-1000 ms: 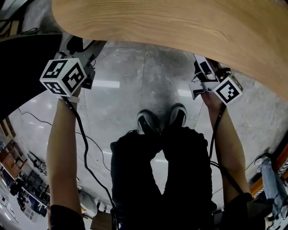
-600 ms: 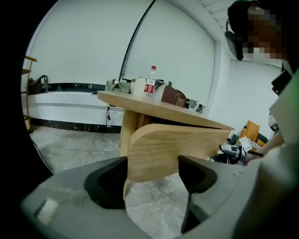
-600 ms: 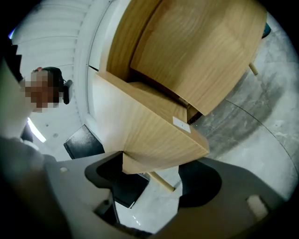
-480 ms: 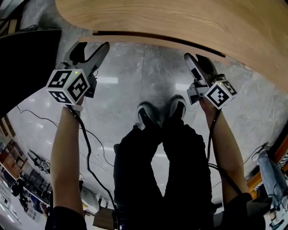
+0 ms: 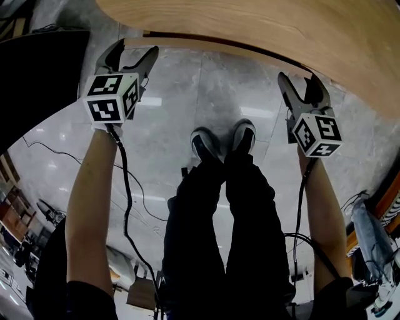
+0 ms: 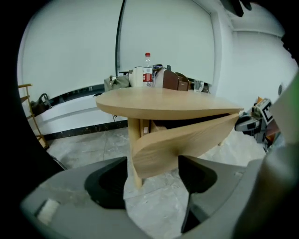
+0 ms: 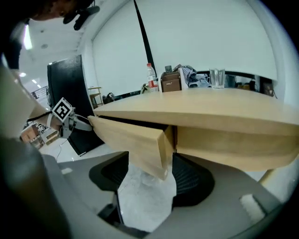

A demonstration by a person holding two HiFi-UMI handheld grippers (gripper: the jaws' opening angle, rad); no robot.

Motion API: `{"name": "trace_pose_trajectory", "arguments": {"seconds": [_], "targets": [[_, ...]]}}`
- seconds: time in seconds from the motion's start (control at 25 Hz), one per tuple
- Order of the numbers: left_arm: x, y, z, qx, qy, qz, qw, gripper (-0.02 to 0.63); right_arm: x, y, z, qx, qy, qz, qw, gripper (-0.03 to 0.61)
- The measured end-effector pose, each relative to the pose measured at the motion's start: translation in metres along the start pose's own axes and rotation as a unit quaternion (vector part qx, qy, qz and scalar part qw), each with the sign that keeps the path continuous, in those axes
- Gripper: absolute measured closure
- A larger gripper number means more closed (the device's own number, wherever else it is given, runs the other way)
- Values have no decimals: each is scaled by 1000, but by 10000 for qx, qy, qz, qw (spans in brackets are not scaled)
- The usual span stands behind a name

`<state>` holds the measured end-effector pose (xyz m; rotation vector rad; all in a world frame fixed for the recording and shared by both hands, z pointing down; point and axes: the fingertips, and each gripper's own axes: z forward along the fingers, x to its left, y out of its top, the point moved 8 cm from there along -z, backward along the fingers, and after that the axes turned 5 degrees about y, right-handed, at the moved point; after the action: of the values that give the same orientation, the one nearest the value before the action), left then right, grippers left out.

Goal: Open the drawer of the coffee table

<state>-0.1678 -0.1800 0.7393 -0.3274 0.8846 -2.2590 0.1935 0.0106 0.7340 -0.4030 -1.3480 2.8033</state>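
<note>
Drawer (image 7: 131,137) shown partly drawn from coffee table (image 5: 262,19). Left gripper (image 5: 133,55), upper left, is held wide open and empty. Right gripper (image 5: 297,84), upper right, has jaws just narrowed yet apart, with the drawer's end framed between them, ungripped.

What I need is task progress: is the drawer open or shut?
Partly open: the drawer front stands out from the tabletop, dark gap behind.

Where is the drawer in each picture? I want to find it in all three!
Head view: the drawer is a thin wooden strip along the top, just under the tabletop.
Left gripper view: the drawer is in the middle, sticking out below the tabletop.
Right gripper view: the drawer is left of middle, slid out under the tabletop.
Shared landmark: the pale wooden tabletop right above the drawer.
</note>
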Motion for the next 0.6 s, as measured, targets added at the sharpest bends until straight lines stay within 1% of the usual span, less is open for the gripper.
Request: {"name": "trace_pose_trajectory", "arguments": {"seconds": [0.04, 0.08, 0.12, 0.2, 0.36, 0.48, 0.6], "targets": [[-1, 3, 0, 19, -24, 61, 10000, 259, 1, 4, 1, 33, -24, -61, 10000, 294], [-2, 4, 0, 48, -52, 100, 9999, 263, 3, 6, 3, 88, -42, -112, 9999, 346], [-3, 4, 0, 73, -68, 101, 9999, 272, 3, 8, 4, 147, -59, -133, 9998, 347], [-4, 4, -1, 96, -58, -18, 9999, 282, 4, 8, 3, 215, -80, -87, 9997, 349], [-8, 6, -7, 204, -26, -295, 9994, 282, 3, 12, 0, 277, -136, 15, 9995, 350], [-13, 1, -17, 306, -56, -516, 9982, 282, 8, 8, -7, 301, -149, 14, 9994, 351], [-18, -9, -29, 401, -41, -536, 9978, 282, 17, -1, -19, 325, -104, 48, 9994, 351]]}}
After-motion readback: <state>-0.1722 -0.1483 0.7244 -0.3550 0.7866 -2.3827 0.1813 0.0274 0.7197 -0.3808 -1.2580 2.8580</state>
